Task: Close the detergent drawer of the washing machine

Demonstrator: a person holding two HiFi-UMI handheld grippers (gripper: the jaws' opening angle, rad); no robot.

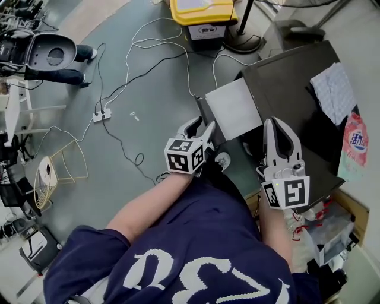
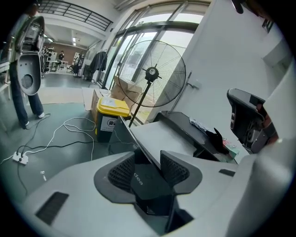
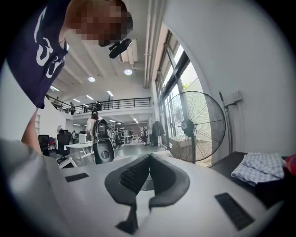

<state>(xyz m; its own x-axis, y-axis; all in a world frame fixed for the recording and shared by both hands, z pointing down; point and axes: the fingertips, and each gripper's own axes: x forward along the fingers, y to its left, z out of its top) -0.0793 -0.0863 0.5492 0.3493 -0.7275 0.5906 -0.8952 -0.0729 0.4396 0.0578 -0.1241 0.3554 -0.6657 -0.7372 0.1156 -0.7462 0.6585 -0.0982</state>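
Jaws of left gripper [image 1: 200, 126] opening around detergent drawer [image 2: 147, 179], gripper tilted downward

Grey floor [image 1: 151, 139], yellow bin [image 1: 202, 10], tall windows [image 2: 138, 32], pedestal fan [image 2: 151, 73]

A yellow bin [image 1: 202, 12] stands on the grey floor [image 1: 148, 136] by a pedestal fan [image 2: 151, 74]. White cables [image 1: 148, 41] reach a power strip [image 1: 101, 114]. A checked cloth [image 1: 335, 92] lies crumpled.
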